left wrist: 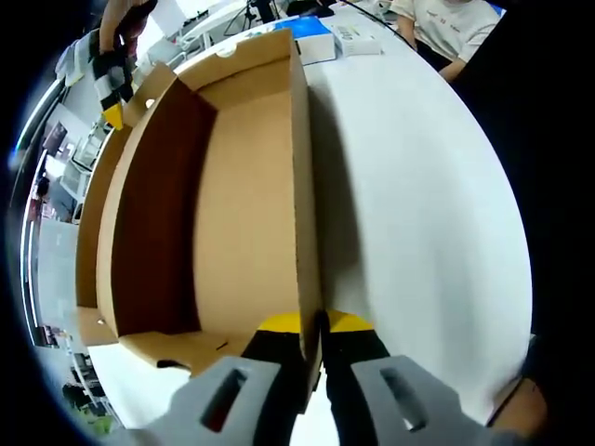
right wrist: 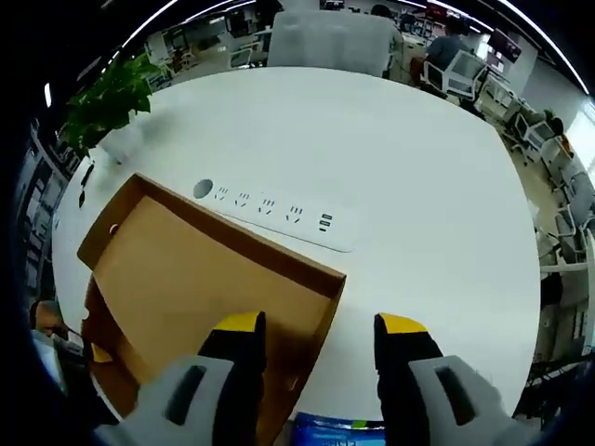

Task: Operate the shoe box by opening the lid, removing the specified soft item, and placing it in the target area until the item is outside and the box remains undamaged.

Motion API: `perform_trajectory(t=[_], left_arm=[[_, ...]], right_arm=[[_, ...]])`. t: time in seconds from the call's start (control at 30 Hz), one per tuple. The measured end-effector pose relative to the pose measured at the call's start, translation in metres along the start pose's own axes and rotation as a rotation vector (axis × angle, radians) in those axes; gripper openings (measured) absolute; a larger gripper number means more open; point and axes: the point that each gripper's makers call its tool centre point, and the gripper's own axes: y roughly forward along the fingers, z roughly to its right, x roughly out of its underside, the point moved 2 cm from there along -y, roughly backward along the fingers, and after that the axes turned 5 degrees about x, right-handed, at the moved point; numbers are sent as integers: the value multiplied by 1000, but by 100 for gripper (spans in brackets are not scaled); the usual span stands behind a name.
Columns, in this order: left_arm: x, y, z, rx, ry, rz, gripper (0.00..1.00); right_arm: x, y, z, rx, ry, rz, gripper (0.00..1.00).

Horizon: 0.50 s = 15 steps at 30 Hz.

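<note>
On a white table, the open cardboard shoe box stands. The left gripper is clamped on its wall at 6 o'clock. The right gripper hangs apart above the lid; a power strip and plant lie at 11 o'clock, office chairs beyond.

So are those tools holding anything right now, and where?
The left tool pinches the shoe box by its side wall's top edge. The right tool is open, holding nothing.

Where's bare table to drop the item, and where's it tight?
Free: the white table beyond the power strip, and in the left gripper view the stretch right of the box wall. Crowded: the far edge behind the box, with a blue box, a white box and a seated person.
</note>
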Motion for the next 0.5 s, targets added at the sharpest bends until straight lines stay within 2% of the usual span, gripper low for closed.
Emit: perform_trajectory(t=[0.17, 0.33, 0.4, 0.5], left_arm=[[0, 0, 0, 0, 1, -1, 5], [0, 0, 0, 0, 3, -2, 5], [0, 0, 0, 0, 3, -2, 5], [0, 0, 0, 0, 4, -2, 5]], right_arm=[[0, 6, -1, 6, 11, -13, 33], [1, 13, -1, 30, -22, -28, 22], [1, 15, 0, 34, -20, -34, 21], [2, 16, 3, 61, -44, -43, 13]])
